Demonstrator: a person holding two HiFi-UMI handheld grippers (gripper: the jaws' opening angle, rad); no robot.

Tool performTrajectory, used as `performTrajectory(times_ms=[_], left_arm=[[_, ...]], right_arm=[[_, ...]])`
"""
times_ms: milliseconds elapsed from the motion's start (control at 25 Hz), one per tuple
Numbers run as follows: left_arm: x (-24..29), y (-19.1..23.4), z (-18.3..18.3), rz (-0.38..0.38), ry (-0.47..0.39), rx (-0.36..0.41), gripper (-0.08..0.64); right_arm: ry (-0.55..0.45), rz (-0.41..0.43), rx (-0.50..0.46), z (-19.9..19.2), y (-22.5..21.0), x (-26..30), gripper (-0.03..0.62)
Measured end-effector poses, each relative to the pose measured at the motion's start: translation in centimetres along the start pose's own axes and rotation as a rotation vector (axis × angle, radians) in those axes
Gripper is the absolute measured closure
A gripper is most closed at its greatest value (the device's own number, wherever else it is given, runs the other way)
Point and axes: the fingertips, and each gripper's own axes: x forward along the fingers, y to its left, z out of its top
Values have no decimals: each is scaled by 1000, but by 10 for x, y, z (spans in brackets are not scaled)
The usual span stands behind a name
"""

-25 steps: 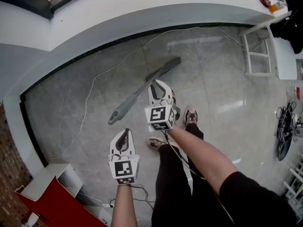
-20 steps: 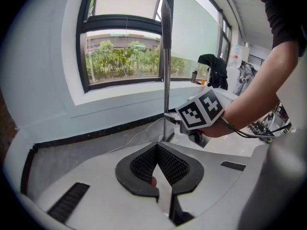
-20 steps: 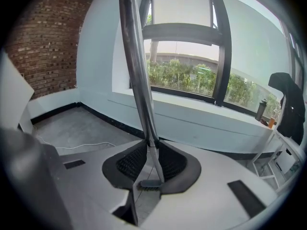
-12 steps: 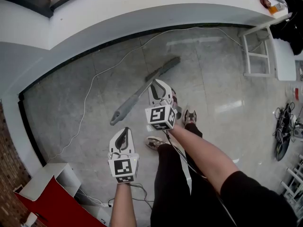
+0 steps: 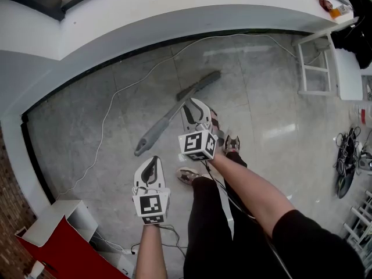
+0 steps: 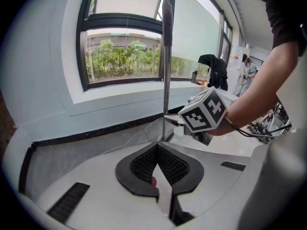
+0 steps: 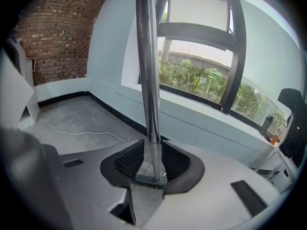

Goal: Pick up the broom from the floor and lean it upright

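The grey broom (image 5: 168, 118) stands on its head (image 5: 200, 86) on the floor, its handle slanting up toward me. My right gripper (image 5: 195, 106) is around the handle about halfway up. In the right gripper view the handle (image 7: 146, 56) runs up between the jaws of the right gripper (image 7: 152, 157), which are opening, with thin gaps at the pads. The broom head (image 7: 149, 178) shows on the floor below. My left gripper (image 5: 152, 166) hangs nearer me, left of the handle, shut and empty. In the left gripper view the left gripper (image 6: 157, 150) faces the handle (image 6: 167, 56).
A white cable (image 5: 107, 121) trails across the grey floor to the curved wall with a dark skirting. A white frame (image 5: 317, 65) stands at the right, with tangled cables (image 5: 349, 161) further right. A red and white box (image 5: 58, 243) is at lower left. My feet (image 5: 189, 176) are under the grippers.
My right gripper has rolled a little around the handle. The broom and the left gripper have stayed about where they were.
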Motion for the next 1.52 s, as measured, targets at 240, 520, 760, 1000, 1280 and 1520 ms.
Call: performTrajectory(times_ms=[240,520,760,1000,1280,1520], left_arm=[[1,-5,0,-4,0,-3,554],[-1,-8,0,7,-3,-20,554],[-10,-27,12,8,-9,-64,554],[-41,-38,39,28,-45,-134,554],[-86,-59,75,62,-88,-233,554],[-133,-75,102,77,-129,-288,554]], right_arm=[[11,14,-15,-5,2,-3,481],[32,23,-24,-16,-9,-14,480],[55,42,-62,-19,-33,-50,539],[28,86,-85,22,-45,-98,575],[-34,148,-84,84,-50,-166,584],[-50,255,61,118,-35,-232,584]])
